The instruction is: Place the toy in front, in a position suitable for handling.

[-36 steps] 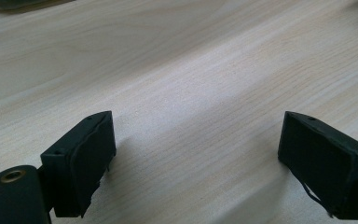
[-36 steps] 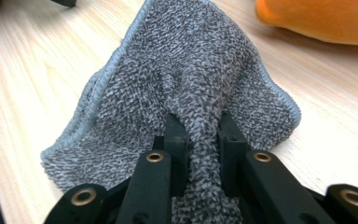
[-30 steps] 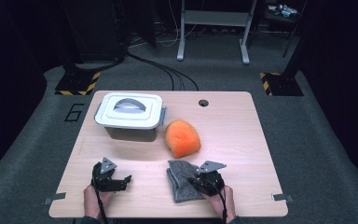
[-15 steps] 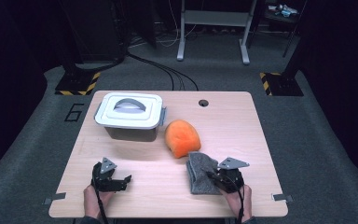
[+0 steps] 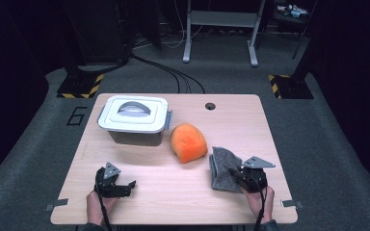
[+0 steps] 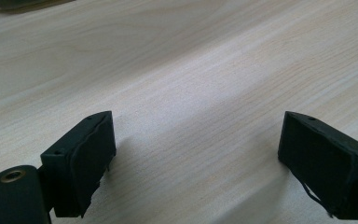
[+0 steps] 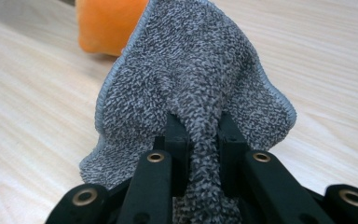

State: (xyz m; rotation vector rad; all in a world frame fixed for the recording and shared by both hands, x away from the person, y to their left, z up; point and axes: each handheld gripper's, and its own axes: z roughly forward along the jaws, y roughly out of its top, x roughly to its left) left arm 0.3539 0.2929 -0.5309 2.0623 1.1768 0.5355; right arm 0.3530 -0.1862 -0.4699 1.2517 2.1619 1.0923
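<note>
Right gripper view: right gripper (image 7: 204, 140) clamps a pinched fold of the grey cloth (image 7: 191, 84), soft, light and floppy, best held at a bunched edge, at the table's (image 5: 183, 192) near right, orange cushion (image 5: 189, 142) just beyond; left gripper (image 6: 196, 154) gapes empty.

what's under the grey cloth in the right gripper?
The grey terry cloth rests on bare light wood tabletop, pinched in the right gripper. Behind it sits the orange rounded cushion. Whatever lies beneath its folds is covered.
</note>
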